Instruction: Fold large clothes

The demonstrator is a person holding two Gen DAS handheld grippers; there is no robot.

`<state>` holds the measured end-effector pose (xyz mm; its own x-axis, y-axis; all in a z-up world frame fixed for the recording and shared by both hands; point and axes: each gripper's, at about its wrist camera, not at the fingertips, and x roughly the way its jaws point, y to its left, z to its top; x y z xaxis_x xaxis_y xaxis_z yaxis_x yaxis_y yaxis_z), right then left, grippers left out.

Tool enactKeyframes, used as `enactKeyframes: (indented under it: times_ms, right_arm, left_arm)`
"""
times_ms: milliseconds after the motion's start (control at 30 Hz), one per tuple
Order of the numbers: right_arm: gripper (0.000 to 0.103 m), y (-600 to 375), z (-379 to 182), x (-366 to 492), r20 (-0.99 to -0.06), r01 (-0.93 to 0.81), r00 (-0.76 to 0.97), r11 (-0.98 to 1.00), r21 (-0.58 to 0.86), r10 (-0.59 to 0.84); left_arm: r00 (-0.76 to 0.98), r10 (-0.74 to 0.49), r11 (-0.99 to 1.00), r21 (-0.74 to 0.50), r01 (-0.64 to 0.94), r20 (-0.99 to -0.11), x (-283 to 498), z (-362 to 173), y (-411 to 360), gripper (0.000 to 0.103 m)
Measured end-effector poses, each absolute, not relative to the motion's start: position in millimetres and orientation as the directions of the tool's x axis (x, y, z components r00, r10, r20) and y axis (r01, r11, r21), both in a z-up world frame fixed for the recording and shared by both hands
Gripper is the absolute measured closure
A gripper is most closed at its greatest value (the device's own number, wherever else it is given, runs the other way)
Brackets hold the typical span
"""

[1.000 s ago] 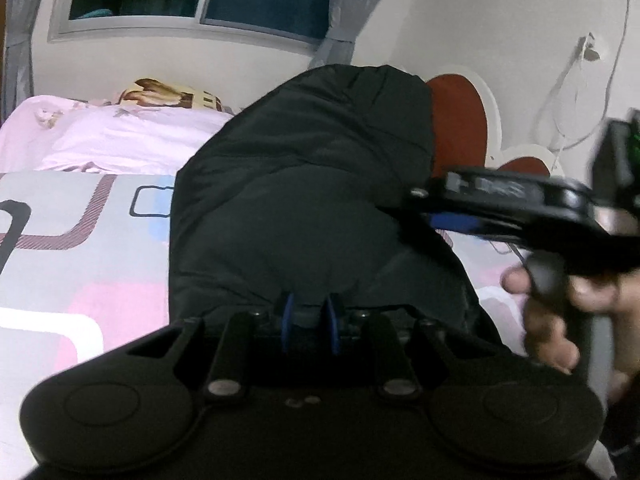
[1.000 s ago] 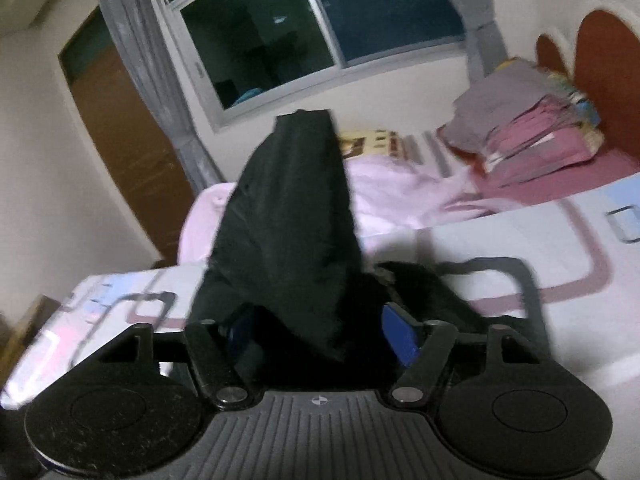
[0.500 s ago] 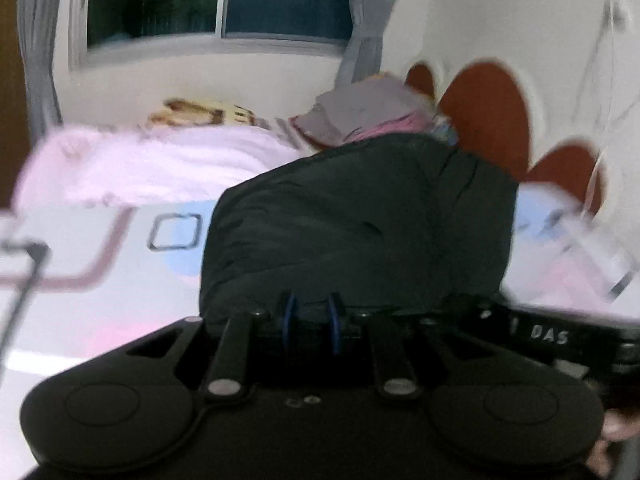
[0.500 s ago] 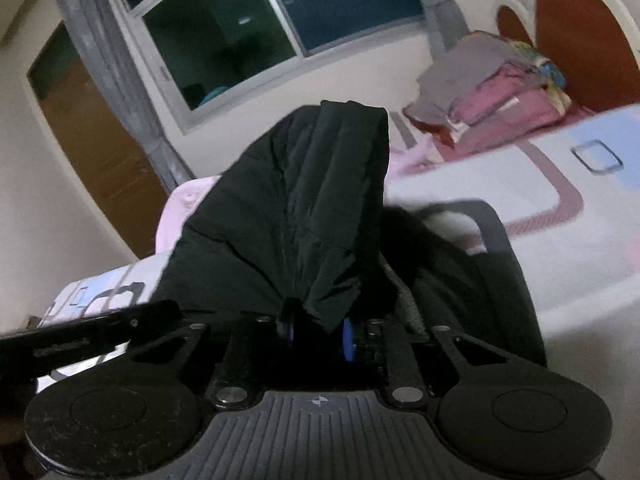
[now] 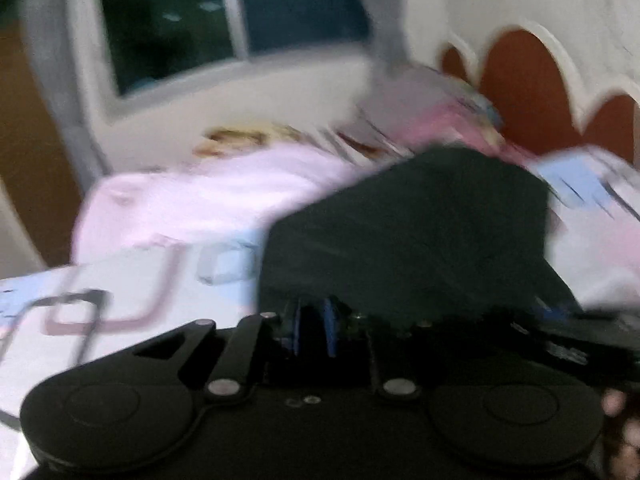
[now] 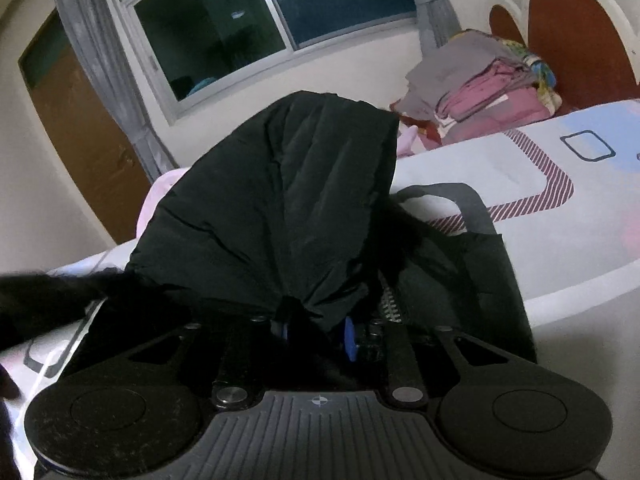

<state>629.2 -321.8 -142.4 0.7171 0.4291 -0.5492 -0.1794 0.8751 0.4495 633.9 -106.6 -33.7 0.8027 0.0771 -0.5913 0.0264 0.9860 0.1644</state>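
Observation:
A large black garment is held up over the patterned bed sheet. In the left wrist view, which is blurred, my left gripper has its blue pads nearly together, closing on a gathered edge of the fabric. In the right wrist view the black garment rises like a tent ahead of my right gripper. Its jaws pinch a bunched fold and are opening slightly, with the cloth still pressed between the pads. More of the garment lies crumpled on the bed behind.
A pile of folded clothes sits by the red and white headboard. A pink blanket lies below the window. A brown door stands at the left. A person's fingers show at the right edge.
The right gripper's jaws went from wide apart to pinched on the garment, and it sank toward the bed. The left gripper swung sideways with its hold; the raised cloth now sits lower.

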Motion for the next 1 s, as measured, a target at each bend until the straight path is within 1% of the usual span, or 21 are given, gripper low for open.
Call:
enactKeyframes:
  times_ms: [33,100,133,167,200,233,267,333,367,400,433,500,533,567,600,667,700,767,800,867,1000]
  right_arm:
    - [0.08,-323,-141,630,-0.551,-0.183,0.711,0.872,0.454,0.436]
    - [0.079,-324,-135,631,-0.554,-0.187,0.7,0.865,0.467,0.45]
    - [0.075,-327,-129,632,-0.548,-0.186,0.702,0.86,0.475,0.454]
    - [0.066,-331,-119,631,-0.531,-0.171,0.731,0.868,0.467,0.429]
    - [0.027,-335,-107,628,-0.493,-0.15,0.783,0.883,0.444,0.38]
    - [0.012,-338,-98,628,-0.444,-0.171,0.81,0.879,0.445,0.383]
    - [0.012,-339,-92,637,-0.436,-0.187,0.808,0.873,0.45,0.397]
    - [0.014,-333,-87,661,-0.476,-0.187,0.779,0.876,0.445,0.408]
    - [0.019,-328,-89,672,-0.501,-0.194,0.759,0.879,0.436,0.416]
    - [0.036,-323,-92,683,-0.533,-0.199,0.73,0.879,0.433,0.428]
    - [0.058,-320,-96,691,-0.542,-0.213,0.711,0.872,0.441,0.448]
    - [0.073,-319,-101,694,-0.569,-0.186,0.712,0.891,0.414,0.413]
    - [0.075,-319,-103,691,-0.587,-0.159,0.717,0.908,0.388,0.376]
    - [0.075,-318,-107,686,-0.612,-0.13,0.722,0.932,0.339,0.323]
    - [0.075,-314,-114,682,-0.633,-0.115,0.726,0.955,0.273,0.269]
    - [0.074,-314,-134,677,-0.644,-0.085,0.734,0.97,0.229,0.217]
    - [0.07,-315,-146,676,-0.642,-0.07,0.735,0.965,0.251,0.22]
    - [0.067,-318,-160,680,-0.633,-0.062,0.74,0.96,0.272,0.227]
    - [0.066,-315,-164,681,-0.628,-0.069,0.745,0.962,0.263,0.225]
    - [0.065,-318,-176,685,-0.608,-0.076,0.759,0.959,0.272,0.233]
    - [0.064,-318,-181,687,-0.585,-0.083,0.777,0.958,0.273,0.234]
  left_arm:
    - [0.796,0.074,0.99,0.143,0.017,-0.601,641,-33,-98,0.093]
    - [0.735,-0.017,0.995,0.063,0.082,-0.678,660,-44,-92,0.093]
    - [0.727,-0.025,0.992,0.072,0.101,-0.686,664,-49,-94,0.094]
    - [0.732,-0.011,0.987,0.108,0.116,-0.681,663,-51,-98,0.098]
    - [0.737,-0.009,0.983,0.129,0.13,-0.676,661,-52,-101,0.1]
    - [0.737,-0.01,0.982,0.134,0.136,-0.676,659,-52,-102,0.101]
    - [0.737,-0.012,0.983,0.129,0.134,-0.676,658,-53,-101,0.101]
    - [0.73,-0.026,0.989,0.088,0.117,-0.683,661,-52,-96,0.102]
    - [0.727,-0.032,0.99,0.077,0.117,-0.686,665,-51,-98,0.102]
    - [0.73,-0.041,0.991,0.065,0.116,-0.683,667,-48,-100,0.102]
    - [0.735,-0.045,0.993,0.048,0.105,-0.676,670,-45,-95,0.102]
    - [0.744,-0.022,0.997,0.039,0.065,-0.668,681,-41,-90,0.083]
    - [0.749,0.006,0.996,0.068,0.052,-0.663,688,-44,-92,0.07]
    - [0.753,0.03,0.993,0.104,0.052,-0.657,693,-46,-98,0.064]
    - [0.748,0.048,0.987,0.144,0.064,-0.662,696,-48,-108,0.063]
    - [0.741,0.056,0.977,0.19,0.097,-0.669,702,-59,-126,0.068]
    - [0.745,0.065,0.972,0.212,0.104,-0.664,704,-66,-135,0.071]
    - [0.766,0.117,0.947,0.303,0.106,-0.633,703,-79,-157,0.084]
    - [0.779,0.147,0.927,0.36,0.107,-0.609,702,-87,-169,0.088]
    - [0.796,0.196,0.903,0.421,0.08,-0.573,701,-98,-185,0.094]
    - [0.81,0.244,0.854,0.513,0.08,-0.533,701,-109,-204,0.099]
